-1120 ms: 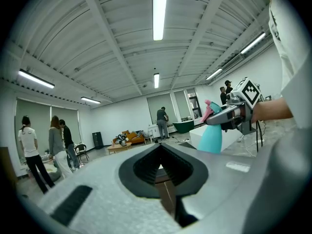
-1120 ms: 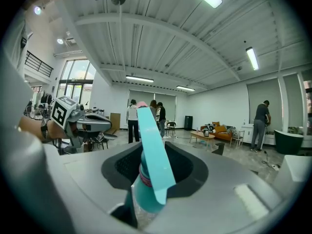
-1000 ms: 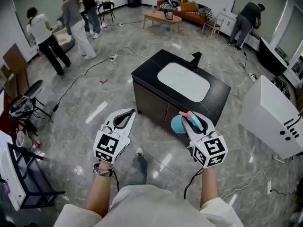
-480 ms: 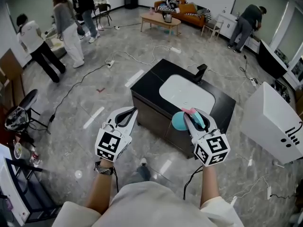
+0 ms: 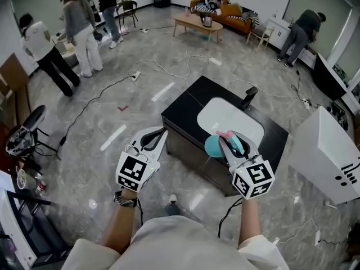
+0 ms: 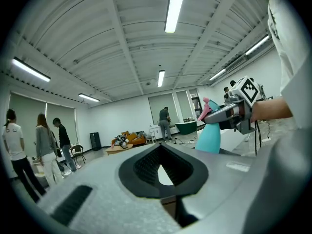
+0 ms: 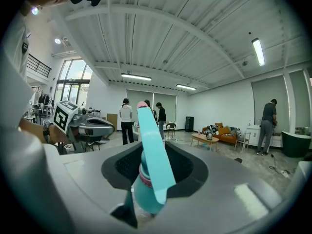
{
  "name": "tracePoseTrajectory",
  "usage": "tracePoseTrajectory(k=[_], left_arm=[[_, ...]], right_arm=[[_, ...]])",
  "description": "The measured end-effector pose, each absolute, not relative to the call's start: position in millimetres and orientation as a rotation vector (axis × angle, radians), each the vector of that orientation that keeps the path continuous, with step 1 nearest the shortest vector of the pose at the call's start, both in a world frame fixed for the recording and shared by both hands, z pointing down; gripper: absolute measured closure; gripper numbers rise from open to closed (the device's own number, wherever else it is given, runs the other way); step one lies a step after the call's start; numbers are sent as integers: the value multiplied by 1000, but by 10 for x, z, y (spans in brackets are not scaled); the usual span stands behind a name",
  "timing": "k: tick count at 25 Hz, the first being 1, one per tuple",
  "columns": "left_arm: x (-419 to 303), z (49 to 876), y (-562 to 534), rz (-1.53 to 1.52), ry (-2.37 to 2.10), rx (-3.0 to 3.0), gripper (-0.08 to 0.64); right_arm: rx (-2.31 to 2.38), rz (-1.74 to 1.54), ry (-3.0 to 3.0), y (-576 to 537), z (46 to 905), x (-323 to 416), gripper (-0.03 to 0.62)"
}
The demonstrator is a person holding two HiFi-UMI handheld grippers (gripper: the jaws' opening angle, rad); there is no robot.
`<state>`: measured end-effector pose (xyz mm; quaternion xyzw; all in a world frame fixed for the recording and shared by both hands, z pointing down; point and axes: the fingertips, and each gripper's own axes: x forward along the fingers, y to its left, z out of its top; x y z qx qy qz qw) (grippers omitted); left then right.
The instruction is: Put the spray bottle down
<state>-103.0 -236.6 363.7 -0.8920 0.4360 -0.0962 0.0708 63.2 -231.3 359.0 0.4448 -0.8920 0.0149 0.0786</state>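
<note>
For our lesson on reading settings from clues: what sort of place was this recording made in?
Probably a large hall staged as a mock home, not a real house: a sink cabinet stands alone in the middle of the floor, with a sofa and coffee table at the far end.

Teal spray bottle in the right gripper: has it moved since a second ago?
Yes. The teal spray bottle, held in the right gripper, has advanced toward the black sink cabinet, now overlapping its near edge.

Grey marble floor (image 5: 140,114), black sink cabinet (image 5: 185,107)
</note>
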Motion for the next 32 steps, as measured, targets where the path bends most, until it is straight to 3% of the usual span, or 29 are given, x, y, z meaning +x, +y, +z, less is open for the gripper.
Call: tracePoseTrajectory(k=[19, 32], left_arm=[[-1508, 3925, -3896, -317, 1292, -2753, 555], [-1309, 4111, -4699, -371, 1380, -2770, 554]], right_arm=[[1454, 88, -2581, -3868, 3729, 562, 465], [1400, 118, -2587, -4943, 3927, 816, 463]])
